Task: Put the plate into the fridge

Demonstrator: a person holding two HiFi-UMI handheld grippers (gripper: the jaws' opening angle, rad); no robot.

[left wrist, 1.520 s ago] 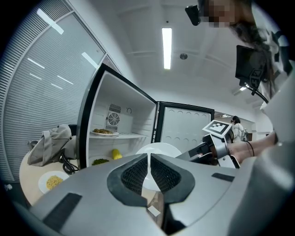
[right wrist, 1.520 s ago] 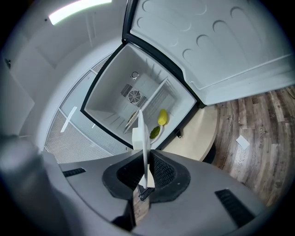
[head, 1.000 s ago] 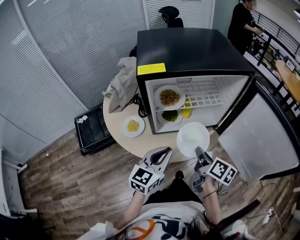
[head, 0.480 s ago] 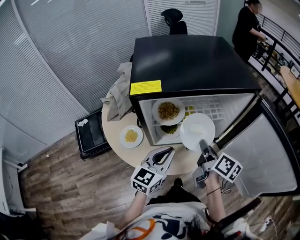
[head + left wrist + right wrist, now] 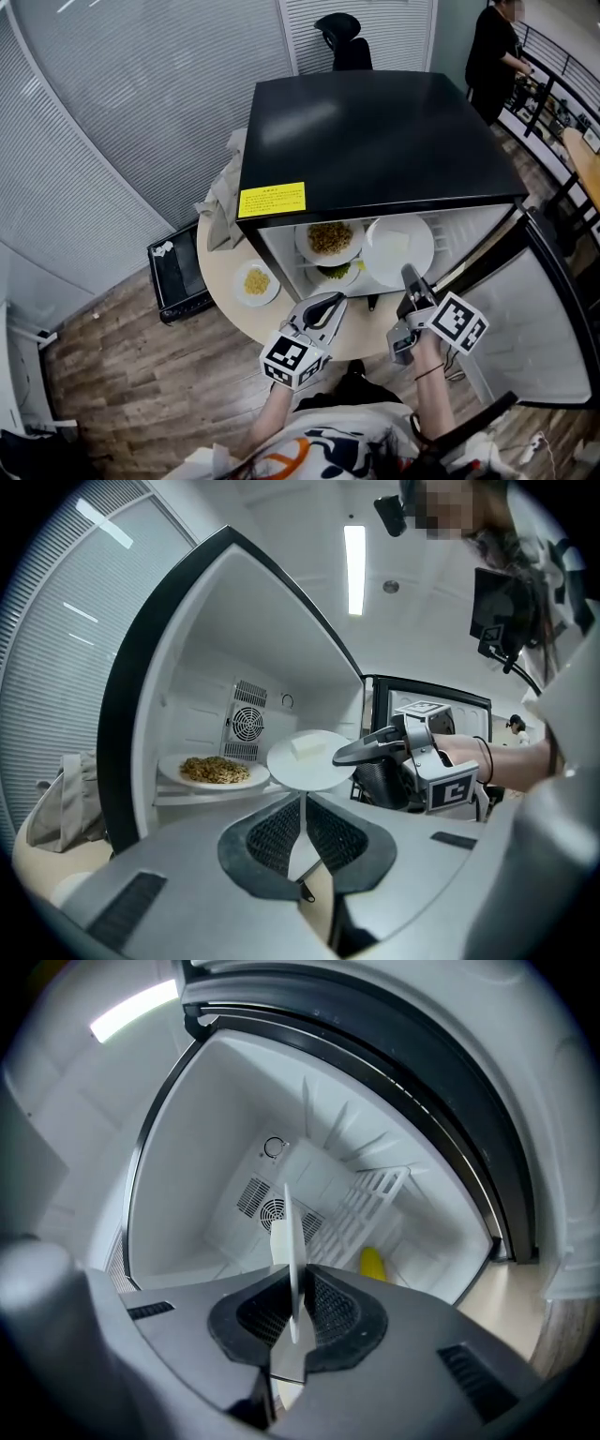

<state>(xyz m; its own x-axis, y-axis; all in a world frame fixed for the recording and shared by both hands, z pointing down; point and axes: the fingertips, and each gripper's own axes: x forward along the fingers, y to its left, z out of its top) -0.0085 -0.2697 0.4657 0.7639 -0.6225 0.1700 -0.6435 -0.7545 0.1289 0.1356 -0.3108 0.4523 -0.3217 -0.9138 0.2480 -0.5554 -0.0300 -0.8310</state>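
White and flat, the plate [image 5: 398,247] carries a pale block [image 5: 307,745] and is pinched at its near rim by the right hand-held gripper [image 5: 411,277], whose jaws are clamped on the edge. It hangs level at the mouth of the fridge [image 5: 375,131], at upper-shelf height and just right of the food dish [image 5: 330,238] standing there. The step in hand looks like the carry inward. It should go best with the plate held level so the block does not slide, steered over the bare wire shelf [image 5: 364,1206] right of the dish, and lowered until it rests flat before the jaws part. With a grip on one edge only, a slow move seems wise. The tightest spot is probably between the two rims, which look close in the left gripper view. The door [image 5: 553,319] stands open at the right and leaves room on that side. The left hand-held gripper [image 5: 330,302] hovers in front of the opening, jaws pressed together with nothing in them, low enough not to block the way. A green dish [image 5: 337,272] and a yellow thing [image 5: 373,1262] sit below the shelf. Outside, the round counter [image 5: 253,317] bears a small plate [image 5: 255,280] and a cloth [image 5: 223,192]. A black case [image 5: 178,270] lies on the floor, and a person [image 5: 489,47] stands well behind.
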